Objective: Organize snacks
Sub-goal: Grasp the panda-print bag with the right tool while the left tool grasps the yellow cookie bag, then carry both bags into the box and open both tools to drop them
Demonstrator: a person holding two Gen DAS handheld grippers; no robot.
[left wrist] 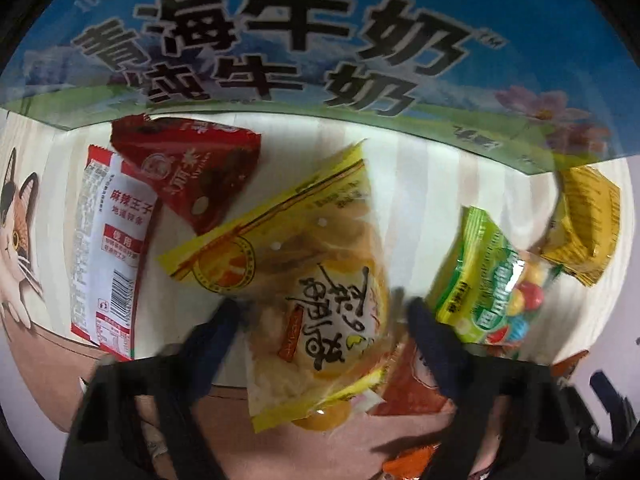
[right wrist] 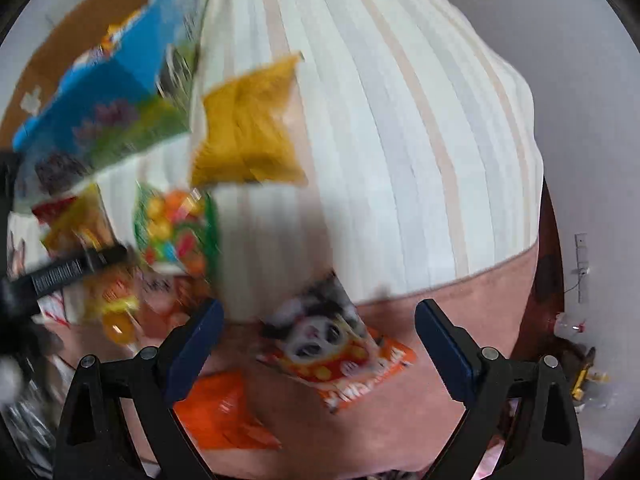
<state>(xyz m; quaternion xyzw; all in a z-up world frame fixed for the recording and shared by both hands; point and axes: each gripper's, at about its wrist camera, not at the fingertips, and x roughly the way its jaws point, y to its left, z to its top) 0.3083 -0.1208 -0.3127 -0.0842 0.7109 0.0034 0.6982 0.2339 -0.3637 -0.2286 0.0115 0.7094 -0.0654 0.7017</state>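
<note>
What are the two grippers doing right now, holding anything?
Left gripper: jaws around the yellow snack packet; cannot tell if they grip it.
Right gripper: open, holding nothing.

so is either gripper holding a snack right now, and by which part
Neither has a hold yet. The left gripper is open, its fingers straddling the yellow snack packet around its middle. The right gripper is open above the panda packet.

The left gripper (left wrist: 320, 312) points forward and down, its dark blue fingers (left wrist: 212, 336) spread wide apart. The right gripper (right wrist: 319, 332) is likewise angled downward, jaws parted wide, nothing between them.
</note>
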